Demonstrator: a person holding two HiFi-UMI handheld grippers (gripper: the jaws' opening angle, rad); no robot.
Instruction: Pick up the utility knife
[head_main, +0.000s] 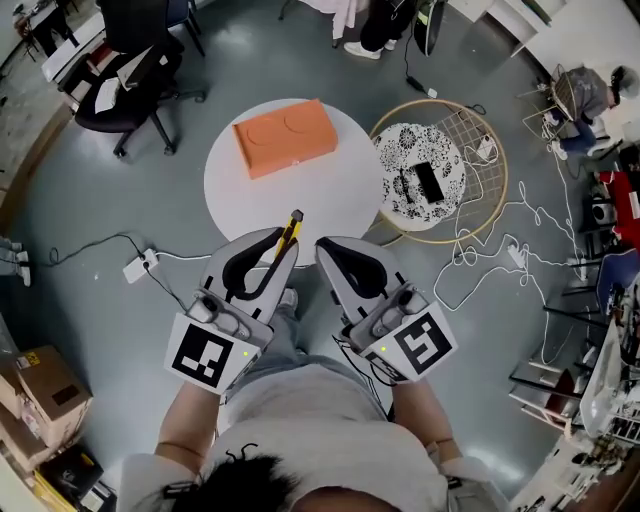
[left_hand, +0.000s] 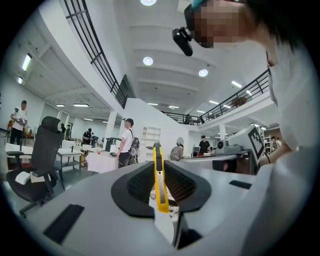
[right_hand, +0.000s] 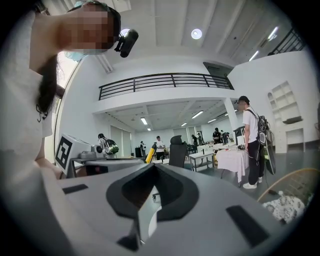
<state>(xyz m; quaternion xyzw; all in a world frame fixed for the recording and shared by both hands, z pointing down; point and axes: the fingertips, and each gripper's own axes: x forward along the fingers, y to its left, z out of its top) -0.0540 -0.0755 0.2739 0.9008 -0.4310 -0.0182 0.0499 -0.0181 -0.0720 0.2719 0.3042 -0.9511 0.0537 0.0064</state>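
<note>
My left gripper (head_main: 283, 243) has its jaws clamped on the yellow utility knife (head_main: 291, 232), with the flat sides of the knife (left_hand: 159, 176) pinched between the pads. The knife's long axis runs along my jaws, and its far end sticks out past them toward the round white table (head_main: 240, 190). My right gripper (head_main: 325, 246), just beside it, has its jaws (right_hand: 152, 172) closed together on nothing.
</note>
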